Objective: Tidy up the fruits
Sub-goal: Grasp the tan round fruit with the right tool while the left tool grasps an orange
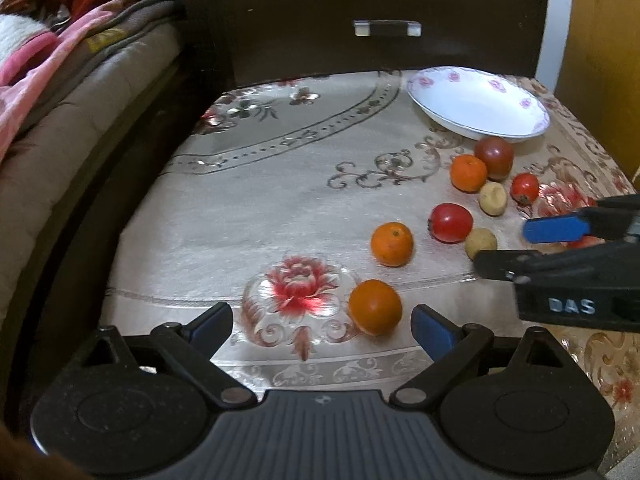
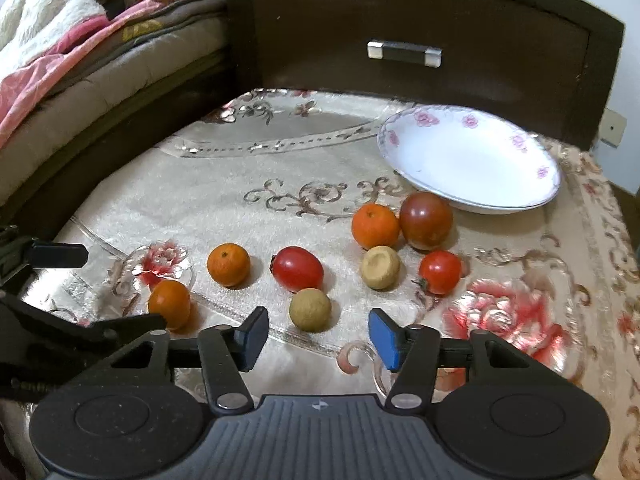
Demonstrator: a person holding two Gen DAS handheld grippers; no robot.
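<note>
Two grippers hover low over the table (image 2: 224,200), both with jaws spread wide and holding nothing. Just ahead of the left gripper (image 1: 322,326), toward its right finger, sits the nearest orange (image 1: 375,306). Just ahead of the right gripper (image 2: 318,338), between its blue pads (image 2: 386,338), sits a round tan fruit (image 2: 310,309). Beyond lie a second orange (image 2: 228,264) and an oblong red tomato (image 2: 298,268), then a cluster: a tan fruit with a dimpled top (image 2: 380,267), a small red tomato (image 2: 440,272), a third orange (image 2: 375,226) touching a dark tomato (image 2: 426,220). Behind them stands an empty flowered white plate (image 2: 516,200), with a dark wooden drawer (image 2: 404,20) at the back and a bed (image 2: 100,64) to the left.
</note>
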